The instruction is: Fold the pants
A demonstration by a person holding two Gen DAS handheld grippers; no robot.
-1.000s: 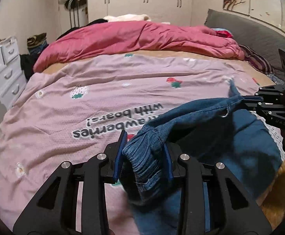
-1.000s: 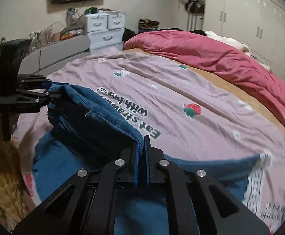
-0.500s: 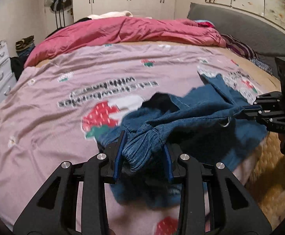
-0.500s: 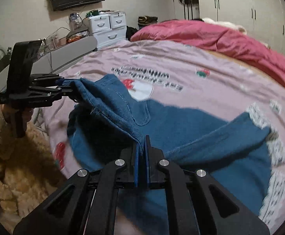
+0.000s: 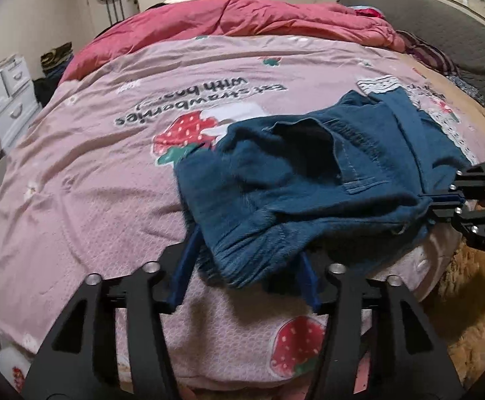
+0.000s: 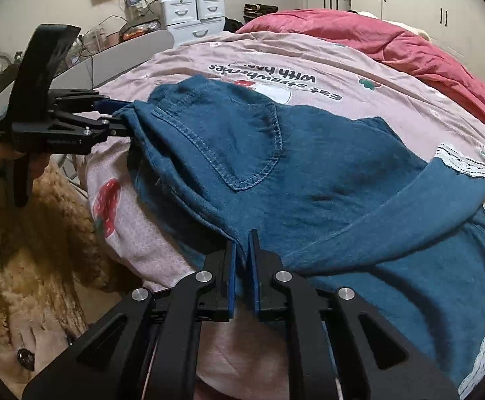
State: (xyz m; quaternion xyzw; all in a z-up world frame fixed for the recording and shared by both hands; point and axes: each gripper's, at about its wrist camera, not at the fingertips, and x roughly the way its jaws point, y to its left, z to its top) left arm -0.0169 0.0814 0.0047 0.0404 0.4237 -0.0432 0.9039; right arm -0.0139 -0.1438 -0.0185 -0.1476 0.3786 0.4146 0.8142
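Now, your left tongs [image 5: 245,268] stand spread, jaws just opened, the bunched waistband of the blue pants [image 5: 325,180] lying loose between the pads, not pressed. The pants rest on the pink strawberry bedspread [image 5: 86,180] near the bed's front edge. Your right tongs [image 6: 242,266] sit nearly closed, a thin fold of denim in the narrow gap; grip looks retained. Progress, judged: waist half is laid over the legs, so one fold is down; the release is half done, and smoothing and a further fold remain. Long axis runs across the bed, waistband end by the left tongs, lace-trimmed cuffs [image 6: 465,163] to the right.
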